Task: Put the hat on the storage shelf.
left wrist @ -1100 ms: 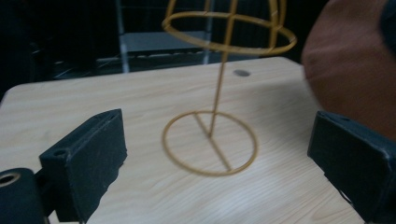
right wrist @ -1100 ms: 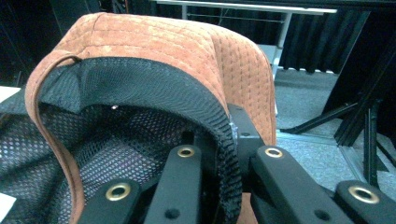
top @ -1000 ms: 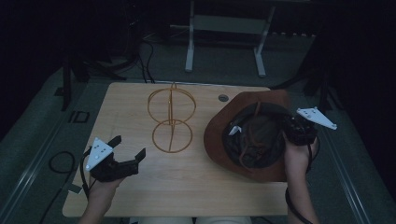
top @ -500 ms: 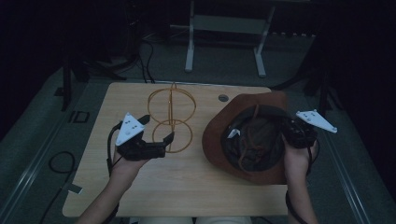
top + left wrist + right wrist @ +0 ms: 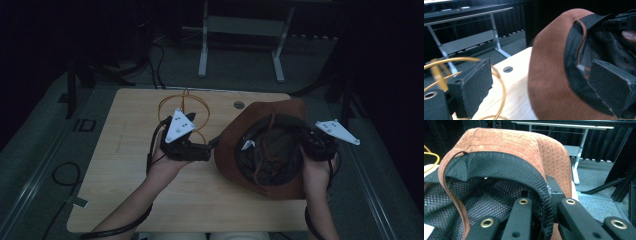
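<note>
The room is dim, its far side almost black. A light wooden table (image 5: 125, 200) stands on grey carpet (image 5: 45, 145). Beyond its far edge stands a white metal frame (image 5: 240, 30) with two legs. Black cables (image 5: 62, 175) lie on the floor at left.

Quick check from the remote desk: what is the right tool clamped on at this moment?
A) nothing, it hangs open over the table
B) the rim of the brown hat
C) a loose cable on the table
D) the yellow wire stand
B: in the right gripper view the right tool has one jaw inside and one outside the brown hat, pinching its black mesh-lined rim, while the yellow wire stand sits apart across the table.
</note>
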Available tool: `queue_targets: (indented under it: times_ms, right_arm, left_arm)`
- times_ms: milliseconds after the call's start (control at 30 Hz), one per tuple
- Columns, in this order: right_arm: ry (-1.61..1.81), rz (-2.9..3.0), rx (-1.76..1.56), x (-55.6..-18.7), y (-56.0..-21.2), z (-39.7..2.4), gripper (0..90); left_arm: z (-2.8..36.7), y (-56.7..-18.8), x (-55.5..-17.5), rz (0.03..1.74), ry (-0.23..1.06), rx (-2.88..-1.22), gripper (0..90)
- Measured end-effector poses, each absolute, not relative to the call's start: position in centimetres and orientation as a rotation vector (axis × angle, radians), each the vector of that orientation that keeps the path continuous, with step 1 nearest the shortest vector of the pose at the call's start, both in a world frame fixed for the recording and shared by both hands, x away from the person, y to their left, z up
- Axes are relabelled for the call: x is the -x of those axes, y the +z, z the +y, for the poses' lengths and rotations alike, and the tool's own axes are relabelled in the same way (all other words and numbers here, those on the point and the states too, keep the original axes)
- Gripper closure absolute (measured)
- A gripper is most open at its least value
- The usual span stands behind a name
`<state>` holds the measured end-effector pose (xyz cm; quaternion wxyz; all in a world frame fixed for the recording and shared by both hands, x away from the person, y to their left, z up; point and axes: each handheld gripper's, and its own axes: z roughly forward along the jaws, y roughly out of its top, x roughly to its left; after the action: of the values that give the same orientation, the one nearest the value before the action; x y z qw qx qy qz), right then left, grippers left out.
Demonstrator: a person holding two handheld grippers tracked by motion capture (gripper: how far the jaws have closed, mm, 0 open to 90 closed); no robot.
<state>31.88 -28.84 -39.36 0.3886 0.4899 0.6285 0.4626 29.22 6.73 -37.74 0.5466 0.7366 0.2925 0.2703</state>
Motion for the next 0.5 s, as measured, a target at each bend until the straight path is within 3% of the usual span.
queue_targets:
  times_ms: [500]
  right_arm:
    - [1.179,1.623,-1.233,-31.6,-39.6,-28.5,84.6]
  left_arm:
    - [-0.2,-39.0,-31.6,0.63,0.555,-1.824,6.3]
